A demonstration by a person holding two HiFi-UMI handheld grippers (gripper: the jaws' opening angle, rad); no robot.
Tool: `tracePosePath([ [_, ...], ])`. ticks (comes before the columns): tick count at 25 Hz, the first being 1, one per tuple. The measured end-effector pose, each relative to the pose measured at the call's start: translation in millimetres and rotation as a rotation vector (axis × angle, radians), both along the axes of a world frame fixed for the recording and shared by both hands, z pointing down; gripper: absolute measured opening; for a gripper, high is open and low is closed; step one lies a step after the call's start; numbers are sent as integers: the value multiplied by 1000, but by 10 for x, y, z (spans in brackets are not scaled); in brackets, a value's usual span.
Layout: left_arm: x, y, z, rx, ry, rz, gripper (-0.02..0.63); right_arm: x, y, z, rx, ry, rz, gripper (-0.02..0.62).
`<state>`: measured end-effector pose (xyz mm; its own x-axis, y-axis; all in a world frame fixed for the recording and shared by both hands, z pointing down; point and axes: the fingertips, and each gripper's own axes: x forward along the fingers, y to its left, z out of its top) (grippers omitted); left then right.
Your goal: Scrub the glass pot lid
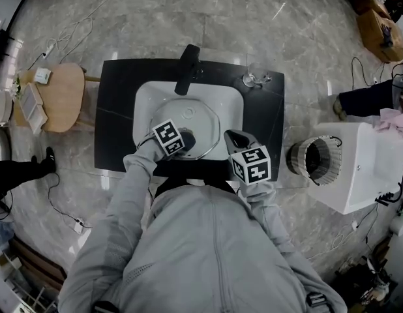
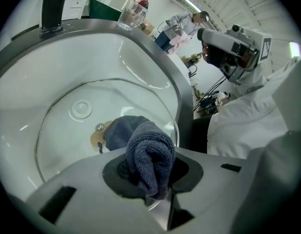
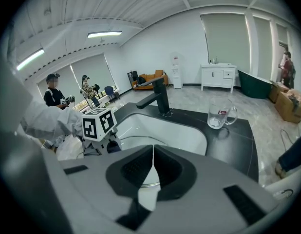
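Note:
The glass pot lid [image 1: 200,117] lies in the white sink [image 1: 147,103], its wooden knob [image 2: 97,134] showing through the glass [image 2: 58,130]. My left gripper [image 1: 186,141] is shut on a dark blue cloth [image 2: 146,152] that rests against the lid near its front rim. In its own view the left gripper [image 2: 150,179] has the cloth bunched between the jaws. My right gripper [image 1: 233,136] hovers over the sink's front right edge, beside the lid. Seen in its own view, the right gripper [image 3: 153,164] is shut with nothing in it.
A black faucet [image 1: 187,68] stands behind the sink on the black counter [image 1: 117,90]. A glass mug [image 1: 253,79] sits at the counter's back right. A wooden stool [image 1: 58,96] is to the left; a basket [image 1: 312,159] and white cabinet [image 1: 364,168] are to the right.

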<state>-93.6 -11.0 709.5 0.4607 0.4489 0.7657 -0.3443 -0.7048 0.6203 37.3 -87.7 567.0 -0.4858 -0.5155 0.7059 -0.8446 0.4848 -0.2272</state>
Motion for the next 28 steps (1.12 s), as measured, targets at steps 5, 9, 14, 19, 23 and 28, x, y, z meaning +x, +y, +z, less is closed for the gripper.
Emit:
tracePosePath([
  [5,486,24,2,-31,124,-65,94,61,7,30,-8,1,15,29],
  [9,789,-59,35,-14,157,-95,94,124,8,48,-11,3,33,29],
  [14,982,-170,59,1,166,-113,94,158,16,40,-12,4,52,29],
  [19,1061,-248,61,43,177,-121,94,211,-2,15,2,2,60,29],
  [23,1058,-413,-47,142,197,-138,94,212,-63,-43,25,5,56,29],
  [28,1054,-822,-562,319,348,-269,94,197,-203,-202,73,10,45,29],
])
